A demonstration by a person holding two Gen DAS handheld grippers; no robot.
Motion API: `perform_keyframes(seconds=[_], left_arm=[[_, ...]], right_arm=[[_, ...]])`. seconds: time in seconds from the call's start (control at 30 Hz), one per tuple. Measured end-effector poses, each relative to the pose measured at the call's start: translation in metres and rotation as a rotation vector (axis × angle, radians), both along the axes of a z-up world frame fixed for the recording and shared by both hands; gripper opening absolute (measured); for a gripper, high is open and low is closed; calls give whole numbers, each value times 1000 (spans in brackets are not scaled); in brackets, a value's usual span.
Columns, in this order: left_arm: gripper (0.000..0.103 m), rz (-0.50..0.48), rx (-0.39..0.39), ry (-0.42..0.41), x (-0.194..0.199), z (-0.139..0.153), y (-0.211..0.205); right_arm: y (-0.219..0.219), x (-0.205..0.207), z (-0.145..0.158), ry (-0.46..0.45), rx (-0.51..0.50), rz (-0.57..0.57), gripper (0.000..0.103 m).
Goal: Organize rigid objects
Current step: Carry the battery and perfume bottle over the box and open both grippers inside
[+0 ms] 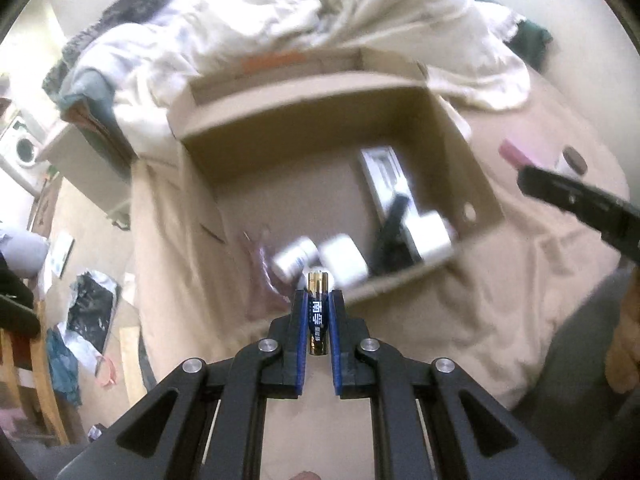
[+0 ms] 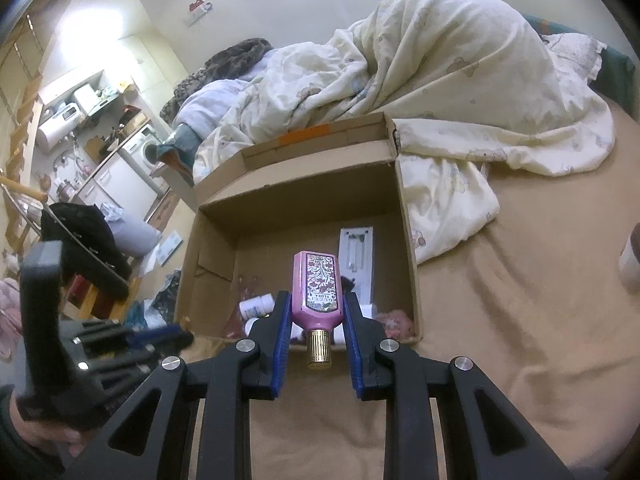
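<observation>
The person is gathering loose hard items off the bed (image 2: 500,340) into an open cardboard box (image 2: 406,216), which explains why both tongs are pointing toward it with something clamped in each.

On the left, the left tongs (image 1: 318,300) are gripping a battery (image 1: 318,314) lengthwise between the blue pads, closed down narrow on its sides so its gold tip is sticking out ahead of the fingertips. That grip is probably leaving the front end free to drop cleanly. The box's near wall is lying just ahead of the tongs, and beyond it white bottles (image 1: 316,258) and a long white pack (image 1: 386,178) are already sitting inside; the view is blurred, so the battery's exact height over the rim cannot be told.

On the right, the right tongs (image 2: 316,304) are clasping a pink perfume bottle (image 2: 318,288) around its lower body, opened only as wide as the bottle, with the gold cap (image 2: 319,346) pointing back toward the handle. The bottle's base is reaching forward past the box's near edge, so the release looks close. A small jar (image 2: 630,256) is waiting on the bed well off to the right of these tongs.
</observation>
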State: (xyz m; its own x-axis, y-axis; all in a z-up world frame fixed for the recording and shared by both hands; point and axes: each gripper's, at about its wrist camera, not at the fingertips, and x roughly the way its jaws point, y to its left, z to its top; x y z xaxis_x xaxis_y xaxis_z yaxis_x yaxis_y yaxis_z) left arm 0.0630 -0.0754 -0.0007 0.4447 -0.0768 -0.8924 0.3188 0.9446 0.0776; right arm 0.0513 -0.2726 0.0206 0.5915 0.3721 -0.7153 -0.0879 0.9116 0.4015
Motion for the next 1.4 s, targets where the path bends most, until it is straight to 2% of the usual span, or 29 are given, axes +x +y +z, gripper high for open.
perform_keyframes(seconds=[0.13,0.37,0.43,0.6,0.87,1.17,1.2,1.23,1.27,1.3,1.33,1.4], left_arm=[[9,22,-17,-17,28,4,5],[9,38,-8,-26,54,-20,-4],[9,42,-13,-22,58,-32,-3],[9,61,-6,13,65,-56,-1],[9,74,-1,23,67,-65,-2],[9,64,28,0,64,-66,-7],[10,64,33,-5,63,-66,-7],[11,63,34,-12,63,-65,-8],[15,64,33,-18,62,-64,-8],[28,65,34,-22,62,-63,-8],[49,67,35,-30,61,-61,-8],[72,75,27,-50,60,-57,-7]], right_arm=[[3,22,0,10,-22,-11,26],[10,44,-31,65,-47,-13,26],[14,46,-43,108,-55,-2,26],[27,48,-58,151,-102,47,26],[33,52,-76,216,-129,57,27],[31,51,-71,197,-106,41,27],[30,51,-69,188,-102,40,27],[30,51,-67,177,-99,39,32],[30,50,-64,167,-95,38,37],[29,50,-62,157,-88,35,55],[28,50,-59,144,-77,26,74],[26,49,-54,117,-68,7,78]])
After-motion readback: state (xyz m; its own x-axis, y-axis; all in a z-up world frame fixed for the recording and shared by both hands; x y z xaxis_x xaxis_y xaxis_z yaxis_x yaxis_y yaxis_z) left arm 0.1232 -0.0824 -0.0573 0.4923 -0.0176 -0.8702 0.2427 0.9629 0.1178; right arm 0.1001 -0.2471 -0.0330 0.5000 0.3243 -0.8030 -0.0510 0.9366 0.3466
